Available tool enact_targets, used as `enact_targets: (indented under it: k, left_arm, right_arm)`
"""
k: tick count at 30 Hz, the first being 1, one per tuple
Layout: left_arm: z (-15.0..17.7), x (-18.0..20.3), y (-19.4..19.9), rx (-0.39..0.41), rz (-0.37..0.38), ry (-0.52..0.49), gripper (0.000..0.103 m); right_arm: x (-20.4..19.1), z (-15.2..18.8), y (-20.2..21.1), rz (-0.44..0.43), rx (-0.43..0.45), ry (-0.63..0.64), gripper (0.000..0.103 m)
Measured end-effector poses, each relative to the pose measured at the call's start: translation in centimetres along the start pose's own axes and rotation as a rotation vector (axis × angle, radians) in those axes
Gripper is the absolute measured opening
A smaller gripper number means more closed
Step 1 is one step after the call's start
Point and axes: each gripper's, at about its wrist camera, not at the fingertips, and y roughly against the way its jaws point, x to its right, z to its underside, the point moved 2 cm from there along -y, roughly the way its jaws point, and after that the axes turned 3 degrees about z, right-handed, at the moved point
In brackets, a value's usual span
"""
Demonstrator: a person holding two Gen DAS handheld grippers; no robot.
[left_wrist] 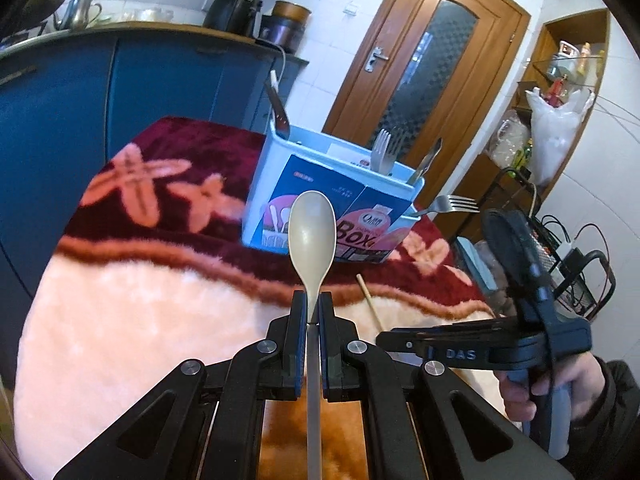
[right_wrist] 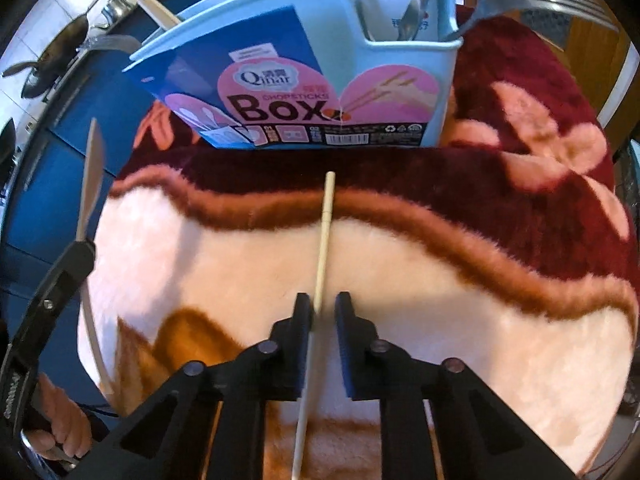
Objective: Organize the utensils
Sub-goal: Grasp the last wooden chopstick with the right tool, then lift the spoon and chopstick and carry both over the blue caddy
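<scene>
The left tongs [left_wrist: 313, 308] are closed narrow on the handle of a beige plastic spoon [left_wrist: 312, 232], gripping it just below the bowl. The spoon's long axis runs straight along the tongs, bowl forward and up, handle trailing back under the camera. Directly ahead of the bowl, across the plush red-and-pink blanket [left_wrist: 132, 320] covering the desk, stands the light blue chopsticks box [left_wrist: 320, 204], already holding forks, a knife-like piece and other cutlery. So the spoon points at the box, and the move ahead looks like a carry forward and a tip into one compartment; which one, I cannot tell.

The right tongs [right_wrist: 323, 308] stand partly open, one finger on each side of a wooden chopstick [right_wrist: 325, 232] lying on the blanket. They straddle it but do not appear to pinch it yet. The chopstick's long axis also runs along the tongs, its far end pointing toward the box front. The right tongs are nearer the chopstick; the left are occupied.
</scene>
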Motion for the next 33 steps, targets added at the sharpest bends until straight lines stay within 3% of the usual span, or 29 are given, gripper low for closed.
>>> enact_targets:
  k: [6, 14, 19, 26, 33]
  left_arm:
    - [-0.8, 0.8, 0.4, 0.054, 0.046, -0.024, 0.005]
    - [-3.4, 2.9, 0.2, 0.163, 0.043, -0.095, 0.005]
    - [-5.7, 3.9, -0.6, 0.223, 0.011, -0.099, 0.005]
    - [-9.8, 5.2, -1.3, 0.364, -0.041, -0.134, 0.005]
    - [-13.3, 4.6, -3.7, 0.48, -0.092, -0.095, 0.005]
  right_arm:
    - [1.3, 0.8, 1.8, -0.127, 0.111, -0.098, 0.007]
    - [2.1, 1.7, 8.0, -0.184, 0.422, -0.082, 0.006]
    - [3.0, 0.8, 10.5, -0.185, 0.595, -0.077, 0.006]
    - [3.4, -0.8, 12.0, -0.18, 0.718, -0.062, 0.006]
    - [3.8, -3.5, 13.2, -0.143, 0.854, -0.044, 0.006]
